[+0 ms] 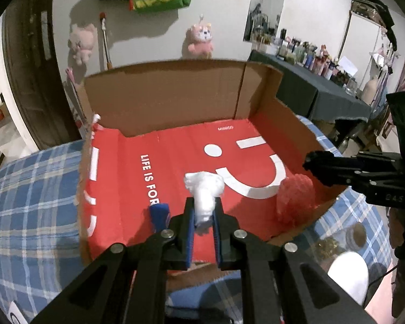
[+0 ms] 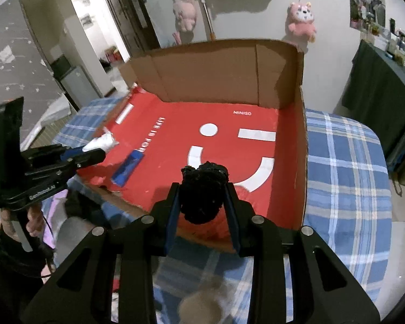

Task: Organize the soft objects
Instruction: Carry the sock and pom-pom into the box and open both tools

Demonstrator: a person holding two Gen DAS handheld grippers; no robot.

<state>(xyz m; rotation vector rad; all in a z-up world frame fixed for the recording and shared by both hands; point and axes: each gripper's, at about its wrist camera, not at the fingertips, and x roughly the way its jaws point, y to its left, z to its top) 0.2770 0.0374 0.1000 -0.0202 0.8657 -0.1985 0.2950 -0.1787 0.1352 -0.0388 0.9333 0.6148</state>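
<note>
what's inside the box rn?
Inside the box: a blue pad and a red soft piece on the floor. The near-right corner is hidden behind the black piece in the right gripper.

The right gripper [image 2: 202,199] clamps a black fuzzy soft object [image 2: 202,189] above the near edge of an open cardboard box [image 2: 216,67] with a red smiley-face floor. At left, the left gripper [image 2: 91,152] grips a white soft object [image 2: 101,141] over the box beside a blue rectangular piece [image 2: 128,168]. A blue plaid cloth [image 2: 345,178] lies beneath.
</note>
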